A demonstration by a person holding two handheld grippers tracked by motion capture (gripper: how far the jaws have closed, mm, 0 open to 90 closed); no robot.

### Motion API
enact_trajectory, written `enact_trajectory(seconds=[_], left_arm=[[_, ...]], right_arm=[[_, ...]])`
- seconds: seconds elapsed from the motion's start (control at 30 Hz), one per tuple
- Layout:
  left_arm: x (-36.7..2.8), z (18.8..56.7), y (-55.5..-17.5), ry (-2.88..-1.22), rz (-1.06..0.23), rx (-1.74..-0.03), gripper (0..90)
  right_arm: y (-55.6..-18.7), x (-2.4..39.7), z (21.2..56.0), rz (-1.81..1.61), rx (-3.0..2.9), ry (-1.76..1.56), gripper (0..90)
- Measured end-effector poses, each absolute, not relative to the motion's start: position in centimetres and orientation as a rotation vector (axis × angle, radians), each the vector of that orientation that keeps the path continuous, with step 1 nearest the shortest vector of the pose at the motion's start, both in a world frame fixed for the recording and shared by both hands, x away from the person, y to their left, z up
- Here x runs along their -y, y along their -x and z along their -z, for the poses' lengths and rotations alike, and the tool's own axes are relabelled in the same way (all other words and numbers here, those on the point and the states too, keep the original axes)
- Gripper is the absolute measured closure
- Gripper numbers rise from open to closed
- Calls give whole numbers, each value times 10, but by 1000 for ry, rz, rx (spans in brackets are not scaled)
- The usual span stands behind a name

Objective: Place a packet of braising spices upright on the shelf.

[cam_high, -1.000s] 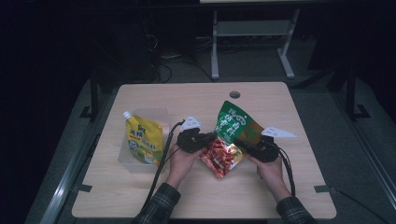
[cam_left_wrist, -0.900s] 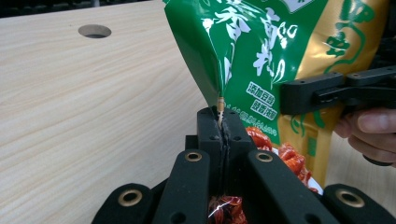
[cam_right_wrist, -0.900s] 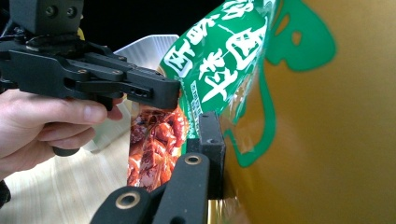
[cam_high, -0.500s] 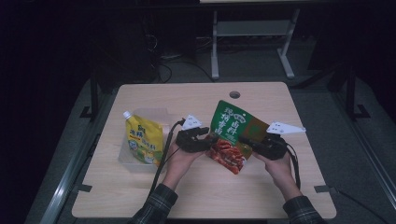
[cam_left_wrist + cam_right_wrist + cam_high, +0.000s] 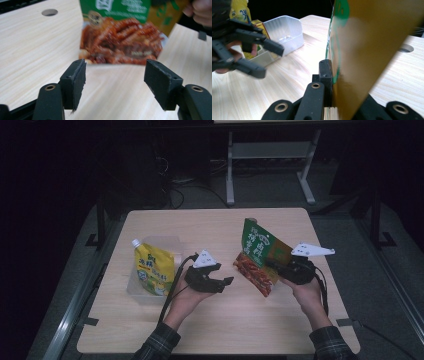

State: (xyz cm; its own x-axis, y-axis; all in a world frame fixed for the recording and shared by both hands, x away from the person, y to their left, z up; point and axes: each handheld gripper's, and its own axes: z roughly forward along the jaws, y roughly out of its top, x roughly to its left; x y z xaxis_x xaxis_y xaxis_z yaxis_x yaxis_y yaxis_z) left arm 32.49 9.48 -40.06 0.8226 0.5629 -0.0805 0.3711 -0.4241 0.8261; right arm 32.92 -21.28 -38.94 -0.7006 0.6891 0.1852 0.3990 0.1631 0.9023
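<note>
A: Green snack bag [image 5: 260, 255], red food print low on its face. Held off the table [image 5: 165, 330], tilted, right of centre. Clamped along one side by the right gripper [image 5: 280, 269]; jaws nearly together on the foil, plain in the right gripper view [image 5: 362, 50].

B: Left gripper [image 5: 226, 282]?

A: Just let go. Jaws lately opening, now wide, nothing between the pads [image 5: 77, 75]. Bag's lower edge just ahead of them in the left gripper view [image 5: 120, 37], apart, not touching.

B: Farther out?

A: Yellow spouted pouch [image 5: 152, 267] standing in a clear tub [image 5: 172, 242] at the left side of the table. Well apart from the bag.

B: Risks?

A: Judged only. Single grip on one side, so bag likely to swing or droop under its own contents. Slick foil: possible slide out of the jaws if jerked. Hard squeeze could crush what's inside. If bound for the tub, little room beside the pouch; possible knock-over or snag on the rim.
</note>
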Motion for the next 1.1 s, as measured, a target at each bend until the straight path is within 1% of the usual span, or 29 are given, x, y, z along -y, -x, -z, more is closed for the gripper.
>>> enact_trajectory(seconds=[0.13,0.5,0.67,0.87,1.1], left_arm=[[-98,403,-314,-2109,-234,-652,273],[-119,419,-285,-2200,-209,-592,188],[-131,426,-272,-2190,-184,-587,178],[-142,432,-262,-2199,-191,-580,163],[-151,438,-257,-2177,-179,-615,163]], right_arm=[[-333,209,386,-1548,-2181,-1067,895],[-349,188,377,-1515,-2225,-1052,895],[-357,177,374,-1507,-2246,-1034,895],[-367,160,368,-1483,-2276,-1015,895],[-381,138,357,-1494,-2298,-992,895]])
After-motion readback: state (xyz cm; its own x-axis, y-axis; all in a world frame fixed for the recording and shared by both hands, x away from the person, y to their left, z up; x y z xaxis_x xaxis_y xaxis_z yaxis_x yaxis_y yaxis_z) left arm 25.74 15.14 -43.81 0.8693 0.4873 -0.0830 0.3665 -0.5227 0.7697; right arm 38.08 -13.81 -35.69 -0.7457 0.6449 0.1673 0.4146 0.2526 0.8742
